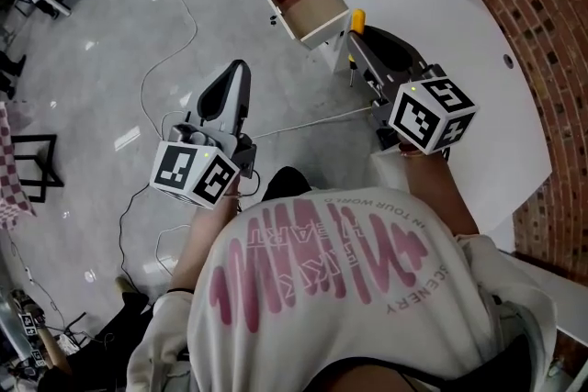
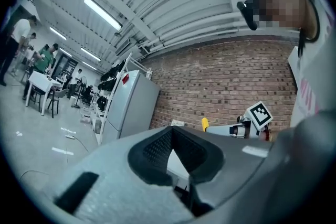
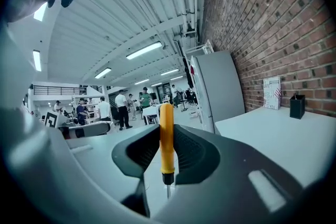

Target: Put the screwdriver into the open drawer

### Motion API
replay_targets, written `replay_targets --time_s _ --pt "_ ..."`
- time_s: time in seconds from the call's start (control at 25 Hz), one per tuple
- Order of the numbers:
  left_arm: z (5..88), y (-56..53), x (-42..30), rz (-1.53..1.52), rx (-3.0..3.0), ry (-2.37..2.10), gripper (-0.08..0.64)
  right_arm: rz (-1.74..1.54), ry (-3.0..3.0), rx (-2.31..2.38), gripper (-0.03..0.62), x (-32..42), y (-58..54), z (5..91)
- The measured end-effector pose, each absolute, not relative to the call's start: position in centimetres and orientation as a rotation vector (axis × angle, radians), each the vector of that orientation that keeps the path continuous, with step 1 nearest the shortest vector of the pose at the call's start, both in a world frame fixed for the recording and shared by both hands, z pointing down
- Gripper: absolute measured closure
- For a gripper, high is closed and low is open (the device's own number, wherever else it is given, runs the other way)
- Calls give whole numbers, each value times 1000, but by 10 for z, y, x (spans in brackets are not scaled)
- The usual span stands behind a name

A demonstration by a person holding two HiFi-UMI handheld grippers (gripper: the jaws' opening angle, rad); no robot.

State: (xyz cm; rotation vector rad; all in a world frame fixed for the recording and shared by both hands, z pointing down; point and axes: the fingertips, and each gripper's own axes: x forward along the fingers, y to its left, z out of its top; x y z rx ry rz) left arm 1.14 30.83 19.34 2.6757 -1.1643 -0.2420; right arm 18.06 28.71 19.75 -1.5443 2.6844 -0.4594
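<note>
Screwdriver [image 3: 166, 128] stands upright in the right claw [image 3: 168, 150], which is clamped on its yellow handle, with the thin metal shaft hanging below the pads. In the head view the handle's top sits just beside the near right corner of the open drawer [image 1: 314, 5], by its rim and outside the box. The drawer juts out from the curved edge of the white tabletop [image 1: 432, 23], its brown inside bare. The tabletop's edge runs along under the right claw, and a brick wall [image 1: 551, 41] closes off the far side. On the drawer's other side there is open grey floor [image 1: 110, 60] crossed by a thin cable [image 1: 184, 23]. The left claw [image 1: 237, 73] hangs over that floor, well apart from the drawer, tips together with nothing between them.
</note>
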Motion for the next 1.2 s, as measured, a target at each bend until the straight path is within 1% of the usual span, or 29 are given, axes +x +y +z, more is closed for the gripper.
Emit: replay_targets --time_s 0.4,0.88,1.2 --pt "214 250 -2 -232 2620 -1154 560 -549 2723 -1553 497 160 224 222" --pt "209 114 -31 -211 2632 -1076 560 -541 2702 -1647 497 134 98 213" --pt "203 28 -69 -195 2650 -1052 560 -525 2636 -1695 497 109 16 206"
